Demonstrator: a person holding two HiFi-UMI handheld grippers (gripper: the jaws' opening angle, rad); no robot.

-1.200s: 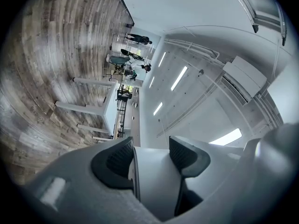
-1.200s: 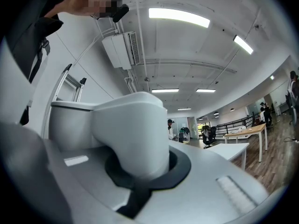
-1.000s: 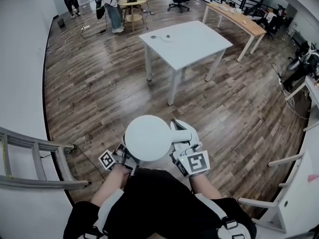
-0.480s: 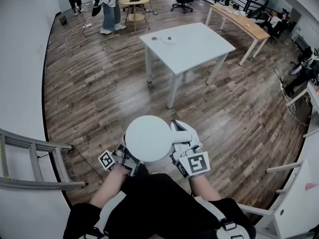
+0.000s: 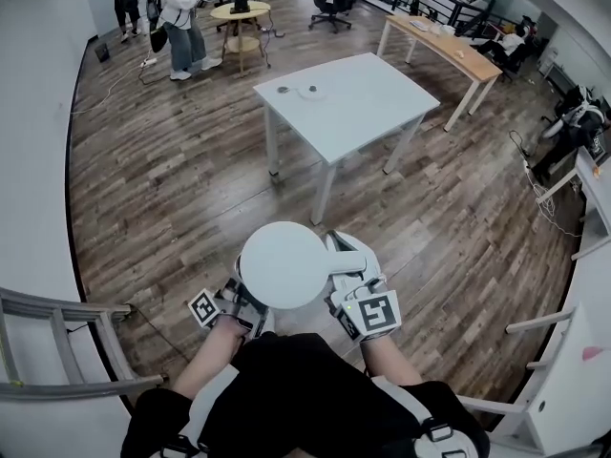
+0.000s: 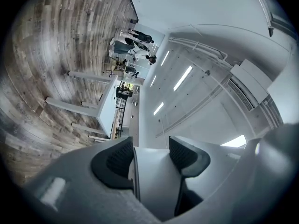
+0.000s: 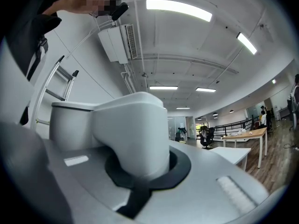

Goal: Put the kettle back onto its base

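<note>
A white kettle (image 5: 284, 263) with a round lid is carried in front of the person's body, over the wood floor. My right gripper (image 5: 344, 273) is shut on its handle (image 7: 133, 129) at the kettle's right. My left gripper (image 5: 241, 297) grips the kettle's lower left side; in the left gripper view the two dark pads (image 6: 187, 155) clamp a white edge of the kettle (image 6: 154, 176). The white table (image 5: 368, 103) stands ahead, with two small flat things (image 5: 296, 91) on its far left part, too small to tell apart.
A grey ladder (image 5: 57, 346) leans at the left near a white wall. A wooden desk (image 5: 444, 46) and office chairs stand at the back. People (image 5: 177, 17) stand by a small round table (image 5: 237, 12) at the far left. White furniture (image 5: 563, 351) lines the right.
The table and floor have slid nearer and lower in the head view as the person walks forward. Both grippers keep the same hold on the kettle.
</note>
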